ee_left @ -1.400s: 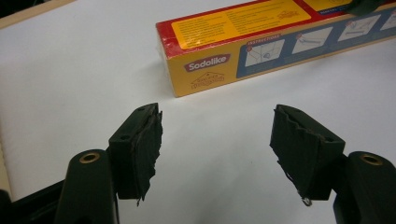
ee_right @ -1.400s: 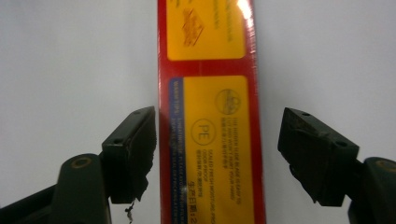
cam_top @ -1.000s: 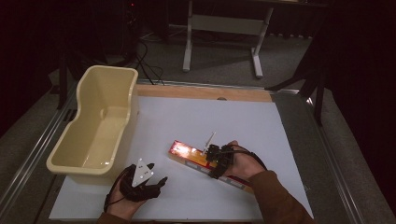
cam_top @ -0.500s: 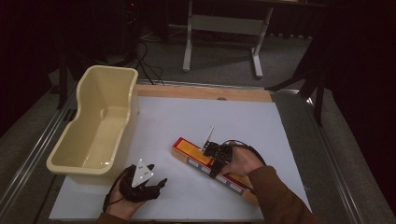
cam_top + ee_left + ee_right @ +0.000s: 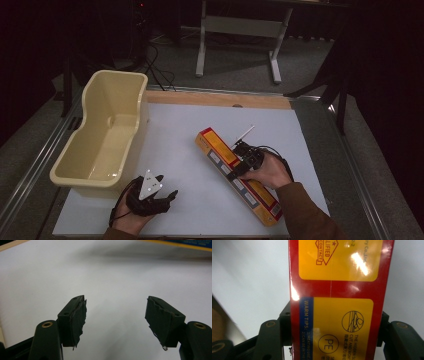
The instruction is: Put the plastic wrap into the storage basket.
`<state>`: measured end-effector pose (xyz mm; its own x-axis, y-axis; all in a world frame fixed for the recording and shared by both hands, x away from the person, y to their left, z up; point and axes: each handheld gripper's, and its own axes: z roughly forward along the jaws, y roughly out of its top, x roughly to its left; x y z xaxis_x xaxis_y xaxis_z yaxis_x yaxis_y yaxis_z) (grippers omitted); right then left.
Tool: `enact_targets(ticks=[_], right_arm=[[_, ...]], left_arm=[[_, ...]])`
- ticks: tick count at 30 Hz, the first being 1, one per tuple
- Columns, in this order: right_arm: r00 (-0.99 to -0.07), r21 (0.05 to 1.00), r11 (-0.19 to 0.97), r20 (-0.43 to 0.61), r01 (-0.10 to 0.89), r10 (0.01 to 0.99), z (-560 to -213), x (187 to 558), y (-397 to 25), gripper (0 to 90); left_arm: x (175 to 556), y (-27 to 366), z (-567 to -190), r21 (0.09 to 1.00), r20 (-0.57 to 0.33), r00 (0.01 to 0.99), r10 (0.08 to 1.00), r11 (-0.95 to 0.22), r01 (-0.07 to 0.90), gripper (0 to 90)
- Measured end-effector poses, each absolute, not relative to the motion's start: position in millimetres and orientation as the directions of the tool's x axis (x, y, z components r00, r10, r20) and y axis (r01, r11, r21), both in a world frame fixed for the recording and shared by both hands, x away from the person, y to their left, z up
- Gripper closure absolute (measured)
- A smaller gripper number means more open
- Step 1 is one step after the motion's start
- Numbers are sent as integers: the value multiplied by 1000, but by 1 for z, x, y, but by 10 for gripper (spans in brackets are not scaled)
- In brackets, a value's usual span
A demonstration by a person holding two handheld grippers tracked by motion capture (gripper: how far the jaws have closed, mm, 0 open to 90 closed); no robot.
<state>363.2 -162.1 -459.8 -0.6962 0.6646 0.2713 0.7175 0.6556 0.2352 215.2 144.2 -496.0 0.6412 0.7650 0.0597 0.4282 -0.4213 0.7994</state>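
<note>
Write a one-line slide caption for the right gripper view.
Right gripper jaws clamp the sides of a long red-and-yellow box above the white table.

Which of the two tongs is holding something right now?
The right tongs: their jaws are shut on the sides of the long red and yellow box. The left tongs are open over the bare white table, holding nothing.

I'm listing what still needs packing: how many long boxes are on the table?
1. The long red-and-yellow box lies diagonally on the white table, right of the cream tub, with the right gripper shut across its sides. The tub looks empty.
</note>
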Motion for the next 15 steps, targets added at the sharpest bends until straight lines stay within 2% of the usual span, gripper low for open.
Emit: enact_targets(ticks=[1, 7, 9, 15], right_arm=[[-674, 260, 622, 315, 739, 669, -456, 363, -166, 408], [-646, 332, 554, 407, 763, 646, -447, 359, -168, 409], [-625, 362, 509, 471, 781, 623, -440, 358, -167, 408], [-613, 377, 485, 544, 789, 573, -431, 356, -160, 408]], left_arm=[[215, 144, -496, 800, 61, 642, 765, -422, 427, 334], [215, 148, -495, 817, 69, 626, 777, -404, 412, 348], [215, 149, -495, 817, 69, 620, 781, -401, 415, 361], [217, 151, -497, 812, 53, 620, 783, -396, 430, 378]])
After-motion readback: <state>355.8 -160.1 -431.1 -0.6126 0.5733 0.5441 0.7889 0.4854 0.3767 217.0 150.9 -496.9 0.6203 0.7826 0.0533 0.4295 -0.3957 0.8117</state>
